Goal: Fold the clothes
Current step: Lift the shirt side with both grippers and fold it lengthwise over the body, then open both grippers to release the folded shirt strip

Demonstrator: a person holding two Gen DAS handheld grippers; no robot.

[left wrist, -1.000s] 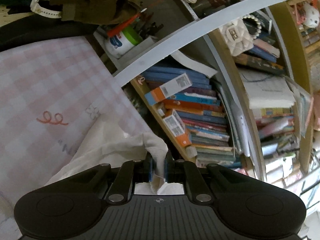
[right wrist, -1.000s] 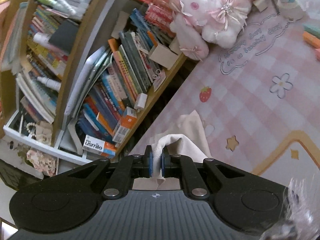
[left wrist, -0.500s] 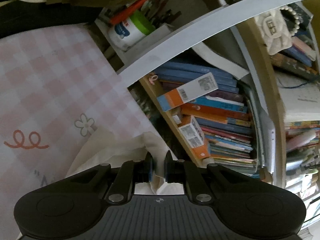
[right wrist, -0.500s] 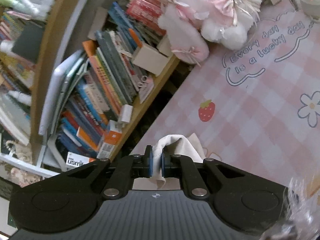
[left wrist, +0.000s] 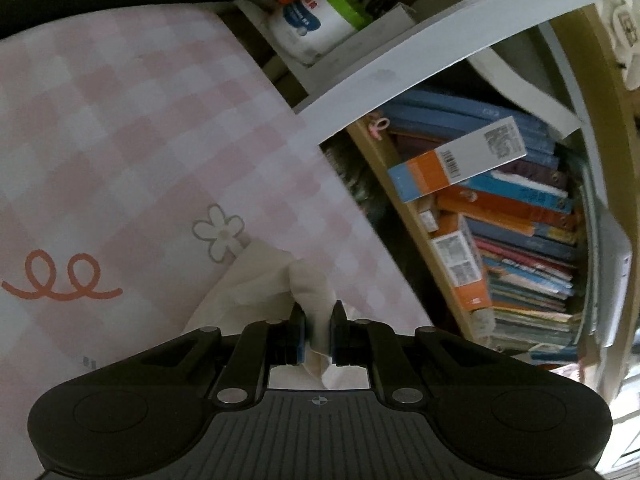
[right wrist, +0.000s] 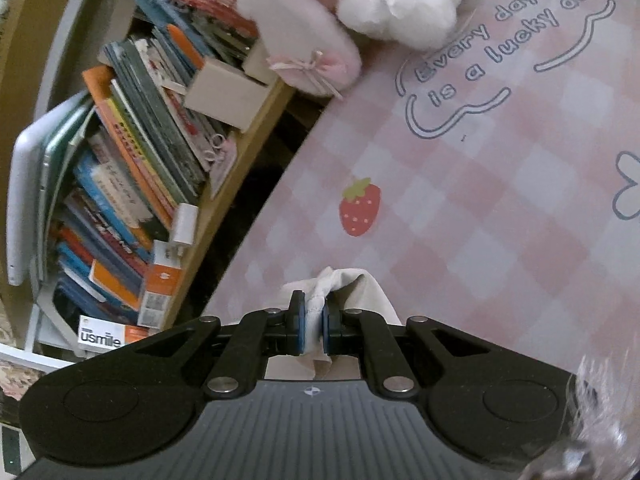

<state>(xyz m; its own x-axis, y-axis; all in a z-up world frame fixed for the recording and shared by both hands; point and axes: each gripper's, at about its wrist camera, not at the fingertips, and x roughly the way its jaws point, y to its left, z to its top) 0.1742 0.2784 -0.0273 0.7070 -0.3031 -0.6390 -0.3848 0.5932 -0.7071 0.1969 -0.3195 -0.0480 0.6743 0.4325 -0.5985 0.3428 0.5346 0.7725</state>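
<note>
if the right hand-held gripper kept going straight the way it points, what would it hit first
Probably the pink checked mat just past the cream cloth pinched in the right hand-held gripper; depth is unclear.

We see a soft, matt, creased cream cloth (left wrist: pixel 260 284) on a smooth pink-checked printed mat (left wrist: pixel 140 140). The left tool (left wrist: pixel 318 332) is matt black plastic with a ribbed body and bright metal pivots. Fluffy plush toy (right wrist: pixel 384 4); matt wooden bookshelf (right wrist: pixel 224 216); glossy paper books (right wrist: pixel 132 160).
</note>
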